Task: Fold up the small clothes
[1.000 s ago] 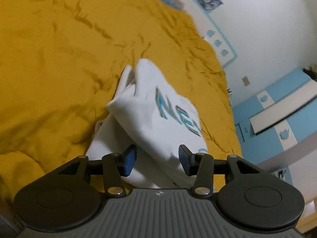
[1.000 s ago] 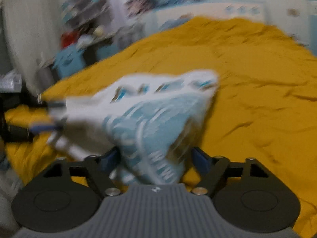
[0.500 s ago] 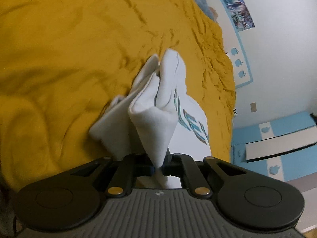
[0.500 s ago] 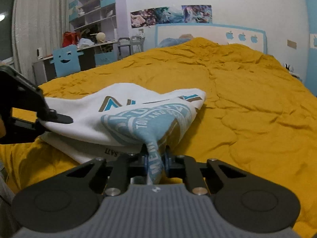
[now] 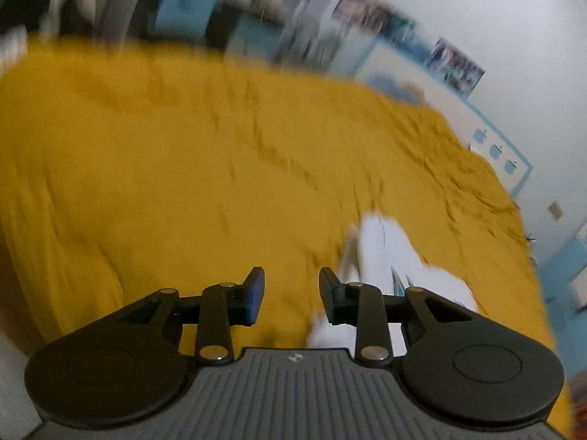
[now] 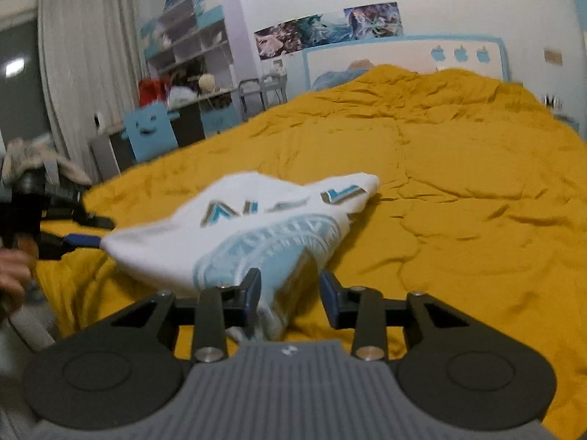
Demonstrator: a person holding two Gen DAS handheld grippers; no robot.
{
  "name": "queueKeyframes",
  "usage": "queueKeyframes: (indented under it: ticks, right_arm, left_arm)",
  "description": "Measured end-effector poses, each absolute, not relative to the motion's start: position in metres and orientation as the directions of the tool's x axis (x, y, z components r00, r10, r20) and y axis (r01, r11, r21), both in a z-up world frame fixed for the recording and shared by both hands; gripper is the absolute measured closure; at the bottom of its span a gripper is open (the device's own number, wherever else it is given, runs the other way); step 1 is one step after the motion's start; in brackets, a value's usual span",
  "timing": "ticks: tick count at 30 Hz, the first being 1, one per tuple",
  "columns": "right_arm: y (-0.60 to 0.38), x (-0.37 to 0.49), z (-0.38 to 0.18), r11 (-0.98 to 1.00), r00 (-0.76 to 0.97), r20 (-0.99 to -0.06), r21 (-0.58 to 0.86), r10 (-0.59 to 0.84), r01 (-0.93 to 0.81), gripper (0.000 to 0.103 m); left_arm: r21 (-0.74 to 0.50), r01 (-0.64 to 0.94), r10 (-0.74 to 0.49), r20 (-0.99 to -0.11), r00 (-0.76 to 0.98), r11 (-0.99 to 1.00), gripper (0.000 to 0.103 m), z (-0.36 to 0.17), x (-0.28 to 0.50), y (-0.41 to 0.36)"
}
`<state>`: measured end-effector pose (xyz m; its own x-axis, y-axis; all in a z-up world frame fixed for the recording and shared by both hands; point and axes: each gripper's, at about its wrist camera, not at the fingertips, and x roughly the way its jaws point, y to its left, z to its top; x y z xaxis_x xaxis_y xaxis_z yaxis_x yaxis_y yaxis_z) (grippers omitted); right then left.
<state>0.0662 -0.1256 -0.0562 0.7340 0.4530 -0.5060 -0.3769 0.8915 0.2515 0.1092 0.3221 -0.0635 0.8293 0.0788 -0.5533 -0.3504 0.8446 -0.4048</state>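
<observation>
garment: small white cotton t-shirt with teal and grey printed letters and a round teal emblem, lying in a loose heap near the front edge of the bed; in the left wrist view it shows as a blurred white patch to the right of the claw.
bed: wide bed under a rumpled mustard-yellow quilt; the quilt is bare beyond and to the right of the shirt, up to the white headboard with a blue border and apple shapes.
right claw: jaws opening, part way apart; a fold of the shirt's emblem side hangs between them against the left pad, and the right pad stands clear of the cloth.
left claw: jaws opening, part way apart, only quilt between them; seen from the right wrist view its black fingers reach to the shirt's left corner, contact unclear.
person: a blurred hand at the left edge, behind the left claw.
left of the bed: blue chair back with a smiling face, cluttered desk, white shelving, pale curtain.
wall: posters above the headboard.
</observation>
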Motion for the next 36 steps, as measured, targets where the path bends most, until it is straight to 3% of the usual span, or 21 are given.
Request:
queueKeyframes:
  ticks: [2,4,7,10,15,24,28,30,32,36]
  right_arm:
    - [-0.124,0.080,-0.057,0.867,0.697,-0.517,0.335,0.497,-0.370,0.073]
    - [-0.117,0.091,-0.059,0.848,0.692,-0.497,0.379,0.523,-0.369,0.089]
    - [-0.103,0.104,-0.066,0.809,0.679,-0.454,0.434,0.577,-0.397,0.103]
    - [-0.088,0.110,-0.078,0.801,0.651,-0.476,0.440,0.591,-0.405,0.103]
    - [-0.083,0.110,-0.098,0.818,0.615,-0.540,0.410,0.574,-0.403,0.103]
    - [-0.080,0.100,-0.109,0.840,0.584,-0.605,0.360,0.542,-0.406,0.103]
    - [-0.093,0.094,-0.110,0.834,0.565,-0.614,0.403,0.552,-0.377,0.103]
    - [-0.096,0.091,-0.108,0.834,0.568,-0.611,0.416,0.552,-0.363,0.103]
    - [-0.093,0.089,-0.104,0.840,0.567,-0.620,0.391,0.543,-0.377,0.103]
    - [-0.091,0.084,-0.096,0.848,0.557,-0.644,0.341,0.524,-0.405,0.103]
  left_arm:
    - [-0.405,-0.285,0.041,-0.514,0.857,0.869,0.067,-0.052,0.112,0.317]
    - [-0.468,-0.180,-0.084,-0.489,0.868,0.865,0.068,-0.047,0.121,0.311]
    - [-0.472,-0.058,-0.187,-0.455,0.871,0.880,0.083,-0.048,0.135,0.286]
    - [-0.375,-0.017,-0.171,-0.461,0.871,0.927,0.085,-0.067,0.151,0.252]
    - [-0.245,-0.109,-0.064,-0.606,0.793,0.963,0.097,-0.122,0.177,0.234]
    - [-0.291,-0.113,-0.090,-0.603,0.793,0.950,0.096,-0.130,0.191,0.257]
    - [-0.171,-0.293,0.138,-0.595,0.792,0.941,0.097,-0.132,0.192,0.268]
    - [-0.246,-0.305,0.085,-0.634,0.769,0.920,0.097,-0.137,0.195,0.285]
    - [-0.300,-0.298,0.053,-0.618,0.784,0.906,0.097,-0.132,0.190,0.294]
    - [-0.276,-0.287,0.065,-0.606,0.792,0.917,0.092,-0.119,0.176,0.292]
